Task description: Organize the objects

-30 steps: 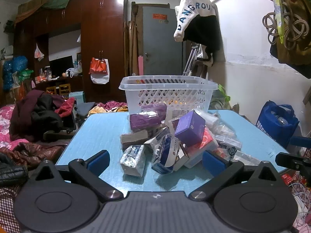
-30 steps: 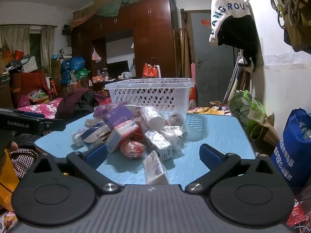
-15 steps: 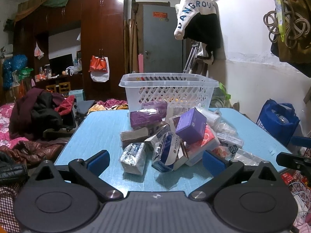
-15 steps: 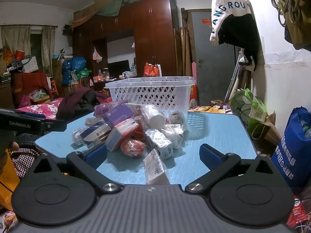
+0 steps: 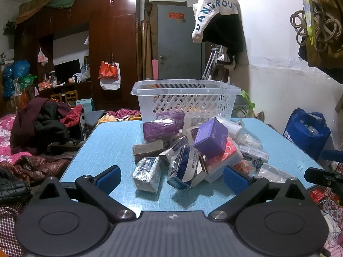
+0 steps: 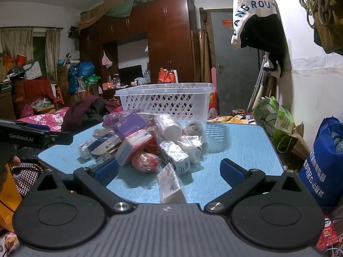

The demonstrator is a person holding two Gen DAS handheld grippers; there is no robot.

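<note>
A pile of small boxes and wrapped packets lies on the blue table, in front of a white lattice basket. In the pile are a purple box, a wrapped silver box and a blue-white box. My left gripper is open and empty at the table's near edge, just short of the pile. In the right wrist view the basket stands behind the pile, with a red round packet and a clear-wrapped packet nearest. My right gripper is open and empty.
The left gripper's body shows at the left of the right wrist view. Clothes are heaped left of the table. A blue bag stands right of it. A jacket hangs on the wall.
Both views have shifted slightly; the pile and basket sit a little higher in the left wrist view. Nothing on the table has moved. Both grippers stay open.
</note>
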